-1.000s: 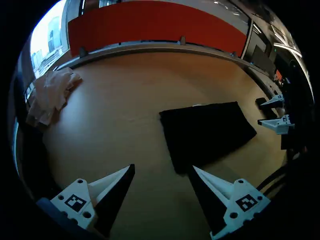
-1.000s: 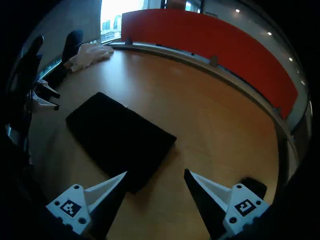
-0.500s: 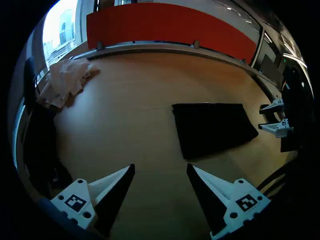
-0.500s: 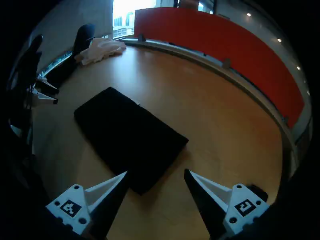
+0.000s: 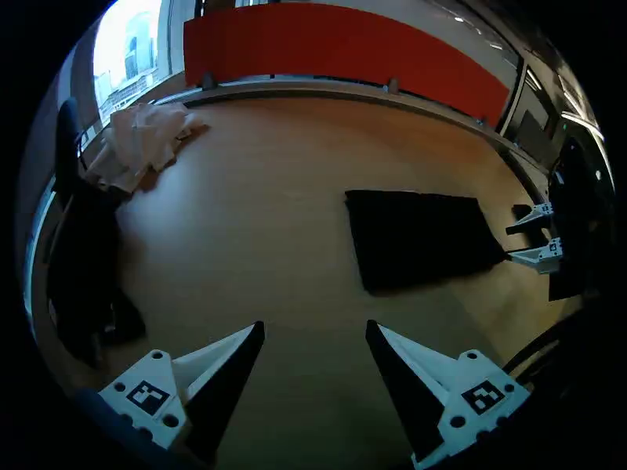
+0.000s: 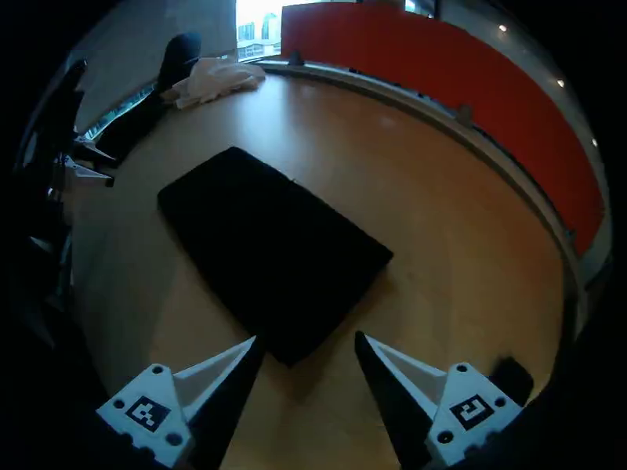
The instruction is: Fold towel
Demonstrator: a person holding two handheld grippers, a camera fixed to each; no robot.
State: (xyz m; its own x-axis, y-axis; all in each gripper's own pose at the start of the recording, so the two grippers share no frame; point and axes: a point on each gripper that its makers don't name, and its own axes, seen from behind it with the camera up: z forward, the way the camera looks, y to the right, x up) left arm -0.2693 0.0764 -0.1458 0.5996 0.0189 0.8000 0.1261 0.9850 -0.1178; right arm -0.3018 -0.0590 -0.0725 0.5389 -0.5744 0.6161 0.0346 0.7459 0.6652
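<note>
No words, numbers or brand names can be read. The left gripper [image 5: 313, 325] and the right gripper [image 6: 307, 338] each carry square black-and-white coded tags [image 5: 149, 395], seemingly without any letters.

right gripper [image 5: 509, 242]: body lost in the dark at the edge; we can't see what holds it
left gripper [image 6: 108, 164]: rear cut off likewise
pale cloth heap [image 5: 141, 141]: too small; we can't tell what kind
dark object [image 6: 511, 374]: unidentifiable
</note>
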